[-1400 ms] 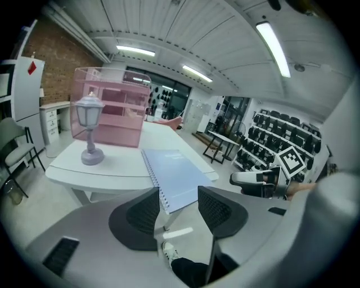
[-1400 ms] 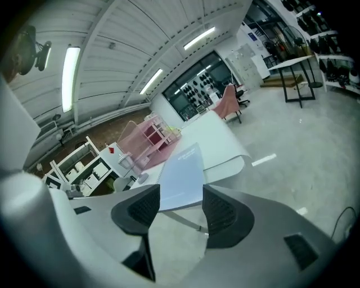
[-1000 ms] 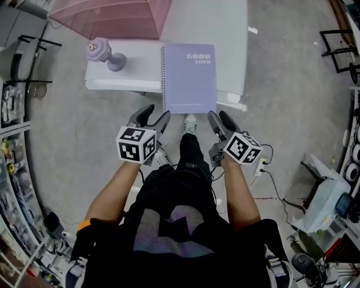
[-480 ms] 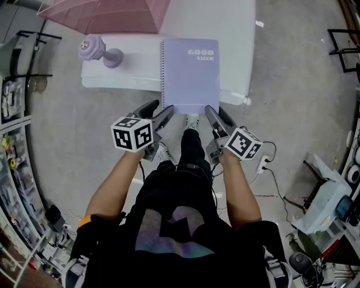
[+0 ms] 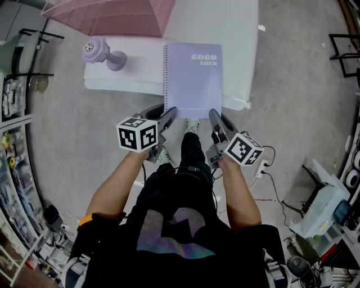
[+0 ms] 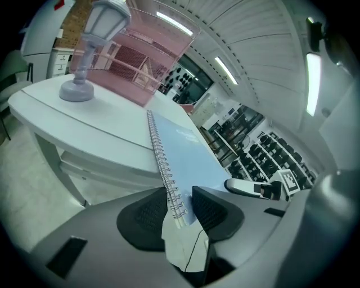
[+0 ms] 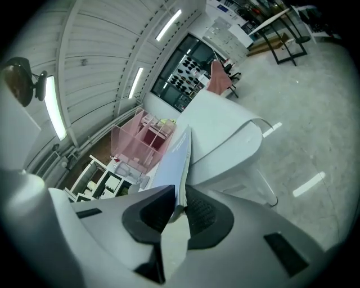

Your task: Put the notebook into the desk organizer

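Observation:
A lavender spiral notebook [image 5: 193, 80] lies flat on the white table [image 5: 236, 34], its near edge hanging over the front. The pink mesh desk organizer [image 5: 112, 17] stands at the table's back left. My left gripper [image 5: 164, 114] holds the near left corner; its jaws have just been closing, and the spiral binding [image 6: 169, 185] is pinched between its pads [image 6: 211, 211]. My right gripper [image 5: 215, 117] has just closed on the near right corner, gripping the notebook's edge [image 7: 179, 169]. The organizer [image 7: 143, 140] shows beyond the notebook in the right gripper view.
A small lavender lamp figure [image 5: 101, 53] stands on the table left of the notebook, in front of the organizer. Shelving lines the floor at the left [image 5: 11, 152]. A cable and plug strip [image 5: 261, 166] lie on the floor at the right, near black stand legs [image 5: 343, 50].
Both grippers came forward from just short of the table to the notebook's near corners. Their jaws went from wide apart to closed on the notebook.

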`<act>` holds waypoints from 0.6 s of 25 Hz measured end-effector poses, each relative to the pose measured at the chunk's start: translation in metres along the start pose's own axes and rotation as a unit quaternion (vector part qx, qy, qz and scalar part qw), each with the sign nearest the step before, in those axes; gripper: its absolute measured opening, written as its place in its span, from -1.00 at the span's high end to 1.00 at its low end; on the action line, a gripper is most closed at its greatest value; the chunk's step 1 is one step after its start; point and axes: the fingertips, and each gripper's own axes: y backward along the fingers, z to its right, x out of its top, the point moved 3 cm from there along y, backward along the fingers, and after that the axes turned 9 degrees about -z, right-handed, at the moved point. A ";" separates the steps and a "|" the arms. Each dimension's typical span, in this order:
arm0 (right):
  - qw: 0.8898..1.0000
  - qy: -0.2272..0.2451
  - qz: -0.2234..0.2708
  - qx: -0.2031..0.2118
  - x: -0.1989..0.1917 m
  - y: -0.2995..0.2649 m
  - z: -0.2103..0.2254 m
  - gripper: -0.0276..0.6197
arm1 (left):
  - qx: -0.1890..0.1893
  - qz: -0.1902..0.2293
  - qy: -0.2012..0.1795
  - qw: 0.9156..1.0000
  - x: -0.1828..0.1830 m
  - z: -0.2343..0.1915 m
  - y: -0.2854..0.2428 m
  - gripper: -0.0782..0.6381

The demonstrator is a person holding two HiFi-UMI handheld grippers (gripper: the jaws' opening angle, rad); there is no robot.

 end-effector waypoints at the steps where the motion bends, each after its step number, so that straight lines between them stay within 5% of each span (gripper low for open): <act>1: 1.000 0.014 -0.001 -0.007 0.001 0.001 -0.005 0.73 | 0.001 0.002 -0.005 1.000 0.001 0.002 0.003 0.40; 9: 0.988 0.134 -0.003 -0.079 0.009 0.019 -0.047 0.77 | 0.046 0.031 -0.066 0.996 0.017 0.038 0.033 0.51; 15: 0.974 0.203 0.035 -0.094 0.038 0.045 -0.085 0.78 | 0.062 0.075 -0.119 0.988 0.045 0.074 0.061 0.51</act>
